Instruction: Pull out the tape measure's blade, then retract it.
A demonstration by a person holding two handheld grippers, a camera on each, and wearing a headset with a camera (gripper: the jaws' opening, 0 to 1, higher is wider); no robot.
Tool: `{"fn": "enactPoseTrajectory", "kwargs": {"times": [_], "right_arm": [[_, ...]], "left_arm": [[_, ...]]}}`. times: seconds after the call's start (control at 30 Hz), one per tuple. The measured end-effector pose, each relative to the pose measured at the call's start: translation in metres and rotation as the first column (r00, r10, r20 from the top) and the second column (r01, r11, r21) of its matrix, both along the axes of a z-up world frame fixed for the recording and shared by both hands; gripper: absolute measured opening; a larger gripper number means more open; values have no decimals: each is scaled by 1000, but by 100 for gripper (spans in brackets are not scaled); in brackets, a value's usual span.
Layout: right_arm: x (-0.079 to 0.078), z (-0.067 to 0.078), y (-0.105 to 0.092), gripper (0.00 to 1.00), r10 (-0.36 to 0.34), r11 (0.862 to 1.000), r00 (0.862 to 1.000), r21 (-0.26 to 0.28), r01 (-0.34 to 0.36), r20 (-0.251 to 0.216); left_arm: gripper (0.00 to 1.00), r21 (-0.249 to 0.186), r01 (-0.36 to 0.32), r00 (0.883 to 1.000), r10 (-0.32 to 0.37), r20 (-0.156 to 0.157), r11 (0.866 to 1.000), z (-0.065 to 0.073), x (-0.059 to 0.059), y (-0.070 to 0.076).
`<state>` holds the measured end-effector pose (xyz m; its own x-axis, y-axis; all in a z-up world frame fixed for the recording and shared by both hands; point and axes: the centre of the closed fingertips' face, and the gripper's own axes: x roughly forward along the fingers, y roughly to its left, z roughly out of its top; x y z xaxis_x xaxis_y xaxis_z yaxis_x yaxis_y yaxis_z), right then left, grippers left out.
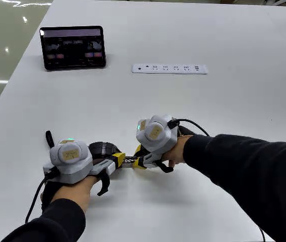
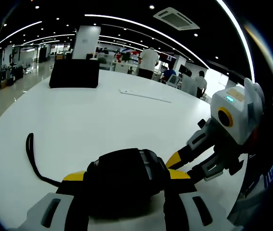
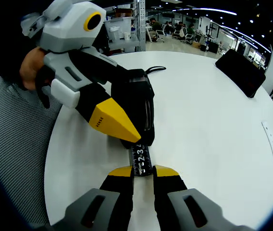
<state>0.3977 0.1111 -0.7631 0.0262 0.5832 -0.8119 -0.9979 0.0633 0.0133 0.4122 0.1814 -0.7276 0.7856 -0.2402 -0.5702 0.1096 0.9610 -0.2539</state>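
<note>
white workbench, glossy floor (glare patches), dark strip-lit ceiling overhead

Black tape measure rests on white table, numbered blade slightly extended

Surface: white, broad, matte.
Tablet: dark, propped upright at the far left, screen lit.
Power strip: white, lying flat, right of the tablet, apart from it.
Floor: glossy, greenish, beyond the surface's left edge.
</note>
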Motion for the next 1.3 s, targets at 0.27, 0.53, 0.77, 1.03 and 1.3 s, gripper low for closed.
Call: {"fn": "enactPoseTrajectory", "kwargs": {"times": [0.27,0.53,0.77,1.03,1.3], "right_arm": [[0,0,3,11,1,1000,1000,2,-1,-3],[0,0,7,11,-8,1000,1000,13,8,-7],[0,0,11,11,-5,1000,1000,20,5,-14],[-2,0,21,11,14,1000,1000,24,-14,-10],[-2,0,19,12,26,999,1000,26,-26,10]], "left_arm": [[58,-1,1,1000,-1,0,1000,0,0,0],[58,0,3,1000,-3,0,1000,-1,0,-1],[58,-2,2,1000,-2,0,1000,-1,1,-1],[58,-5,2,1000,-2,0,1000,-1,1,-1],[58,-4,4,1000,-4,0,1000,0,1,-1]]}}
